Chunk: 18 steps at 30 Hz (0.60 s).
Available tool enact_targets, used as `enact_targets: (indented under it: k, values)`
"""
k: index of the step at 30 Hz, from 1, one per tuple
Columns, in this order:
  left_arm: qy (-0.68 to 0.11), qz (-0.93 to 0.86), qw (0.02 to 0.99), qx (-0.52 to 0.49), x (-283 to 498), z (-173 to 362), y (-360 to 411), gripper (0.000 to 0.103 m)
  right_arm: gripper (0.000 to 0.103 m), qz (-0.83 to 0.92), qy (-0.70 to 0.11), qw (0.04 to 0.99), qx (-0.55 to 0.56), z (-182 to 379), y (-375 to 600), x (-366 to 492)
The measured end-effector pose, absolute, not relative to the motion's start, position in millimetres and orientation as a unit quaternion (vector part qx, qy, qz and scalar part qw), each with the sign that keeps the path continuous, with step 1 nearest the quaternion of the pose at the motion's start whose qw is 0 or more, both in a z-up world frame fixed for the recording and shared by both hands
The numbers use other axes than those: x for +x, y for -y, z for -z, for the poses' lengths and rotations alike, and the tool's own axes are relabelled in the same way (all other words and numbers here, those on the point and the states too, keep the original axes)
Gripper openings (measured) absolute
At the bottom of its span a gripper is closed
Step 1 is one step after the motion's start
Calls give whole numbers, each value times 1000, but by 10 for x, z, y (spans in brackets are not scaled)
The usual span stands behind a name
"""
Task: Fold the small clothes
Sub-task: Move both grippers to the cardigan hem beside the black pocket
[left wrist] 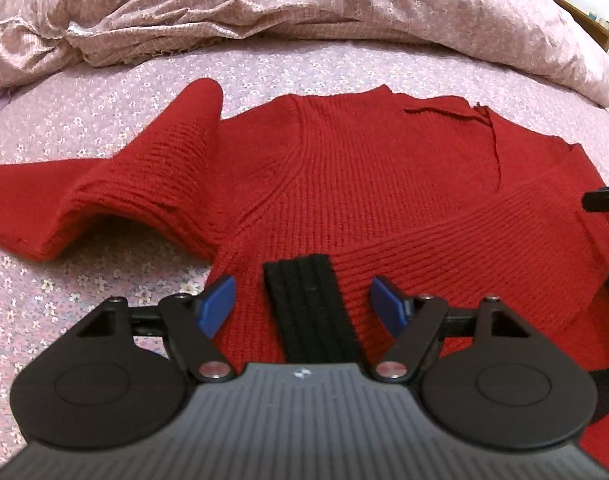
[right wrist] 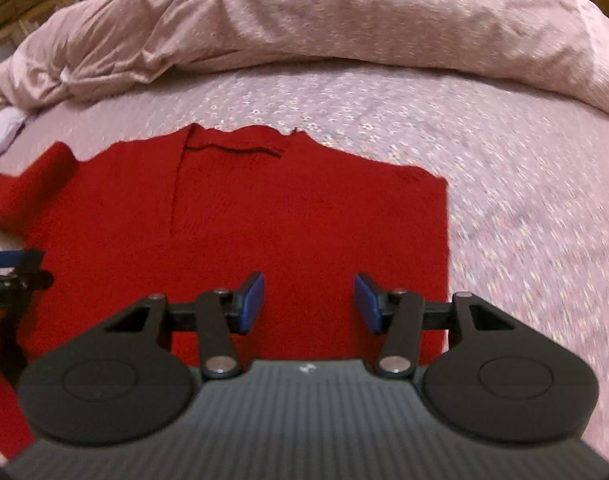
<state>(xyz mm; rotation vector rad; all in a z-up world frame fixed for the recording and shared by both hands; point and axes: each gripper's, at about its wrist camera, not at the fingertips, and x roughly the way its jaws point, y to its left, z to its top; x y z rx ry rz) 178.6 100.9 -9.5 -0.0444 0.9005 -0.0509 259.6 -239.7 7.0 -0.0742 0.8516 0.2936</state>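
Left gripper (left wrist: 304,300) nearest in its own view, blue pads apart, a black ribbed cuff (left wrist: 310,312) lying between them untouched. Right gripper (right wrist: 308,304) likewise parted, nothing pinched, poised over the near part of the red knit sweater (right wrist: 264,208). Sweater lies spread flat on the floral bed sheet (right wrist: 484,168), right edge straight; one sleeve (left wrist: 144,176) at left is humped and partly folded up, not flat. Beyond the sweater, a rumpled pink duvet (left wrist: 304,0) is heaped across the far side.
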Motion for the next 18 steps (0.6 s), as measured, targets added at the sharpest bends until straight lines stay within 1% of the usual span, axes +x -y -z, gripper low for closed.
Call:
enact_targets:
  k: [6, 9, 17, 18]
  values:
    - [-426, 30, 904, -14, 1792, 124, -991, 79, 52, -168, -414, 892, -65, 33, 2363, 2851]
    - [-430, 24, 902, -28, 1807, 166, -1006, 80, 52, -187, -404, 892, -80, 63, 2356, 2938]
    - [-437, 19, 899, -25, 1851, 204, -950, 86, 52, -221, -390, 885, -126, 164, 2325, 3096]
    - [-435, 21, 900, -26, 1852, 212, -961, 87, 53, -224, -388, 884, -135, 179, 2317, 3115]
